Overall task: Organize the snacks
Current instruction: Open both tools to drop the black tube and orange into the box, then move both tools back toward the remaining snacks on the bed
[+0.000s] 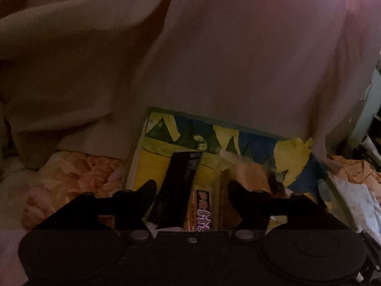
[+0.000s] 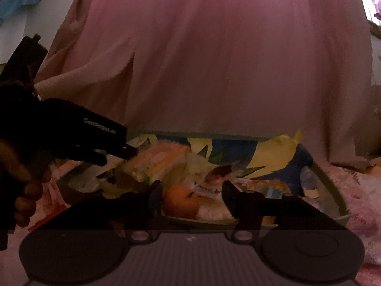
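A shallow tray [image 1: 148, 164] with a yellow, blue and green print lies on floral bedding and holds several snacks. In the left wrist view, my left gripper [image 1: 192, 190] stands open over it. A long black packet [image 1: 181, 181] and a packet with a purple label [image 1: 203, 211] lie between its fingers, and the pads do not press on either. In the right wrist view, my right gripper [image 2: 192, 194] is open around an orange fruit [image 2: 181, 201] at the tray's near edge [image 2: 339, 200]. The fruit sits close to the left finger [image 2: 156, 196]. An orange-and-white packet [image 2: 162, 160] lies behind it.
A pink curtain [image 2: 214, 71] hangs right behind the tray. Floral bedding [image 1: 71, 174] surrounds it. In the right wrist view, the left gripper [image 2: 119, 151] reaches in from the left, held by a person's hand [image 2: 23, 188]. Crumpled wrappers [image 1: 357, 174] lie to the right.
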Demonstrator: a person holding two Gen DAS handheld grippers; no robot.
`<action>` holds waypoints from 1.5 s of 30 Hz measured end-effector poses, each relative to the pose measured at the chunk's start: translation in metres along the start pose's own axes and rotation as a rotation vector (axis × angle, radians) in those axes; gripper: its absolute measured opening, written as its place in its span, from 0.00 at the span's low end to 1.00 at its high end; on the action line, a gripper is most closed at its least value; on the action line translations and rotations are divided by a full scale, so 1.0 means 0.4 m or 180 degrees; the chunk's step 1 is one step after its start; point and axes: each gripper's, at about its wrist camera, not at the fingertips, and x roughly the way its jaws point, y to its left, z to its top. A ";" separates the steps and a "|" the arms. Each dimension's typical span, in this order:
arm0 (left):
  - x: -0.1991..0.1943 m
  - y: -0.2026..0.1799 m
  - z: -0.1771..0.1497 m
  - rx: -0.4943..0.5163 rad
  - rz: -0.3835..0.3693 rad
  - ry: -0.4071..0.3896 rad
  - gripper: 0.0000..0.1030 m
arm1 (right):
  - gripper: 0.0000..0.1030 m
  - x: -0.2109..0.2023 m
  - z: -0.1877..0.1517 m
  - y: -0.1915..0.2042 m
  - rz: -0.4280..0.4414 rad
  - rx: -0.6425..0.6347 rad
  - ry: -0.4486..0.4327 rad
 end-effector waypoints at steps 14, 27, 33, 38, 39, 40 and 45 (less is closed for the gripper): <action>-0.256 -0.034 -0.007 0.0014 0.0005 -0.0579 0.99 | 1.00 -0.212 0.097 0.037 0.0035 -0.0105 -0.0414; -0.474 -0.024 -0.078 0.0042 0.0087 -0.0850 0.99 | 1.00 -0.376 0.079 0.071 0.0036 0.0012 -0.0426; -0.552 0.005 -0.143 0.0075 0.0140 -0.0846 0.99 | 1.00 -0.434 0.045 0.088 0.0027 0.0013 -0.0375; -0.595 0.031 -0.199 0.0120 0.0152 -0.0765 0.99 | 1.00 -0.485 0.010 0.101 0.0013 0.0033 -0.0274; -0.600 0.036 -0.210 0.0134 0.0144 -0.0751 0.99 | 1.00 -0.491 0.002 0.104 0.0001 0.0036 -0.0250; -0.606 0.041 -0.222 0.0142 0.0143 -0.0738 0.99 | 1.00 -0.496 -0.008 0.107 -0.0005 0.0044 -0.0209; -0.626 0.060 -0.288 0.0204 0.0151 -0.0579 0.99 | 1.00 -0.513 -0.049 0.123 0.0009 0.0046 0.0026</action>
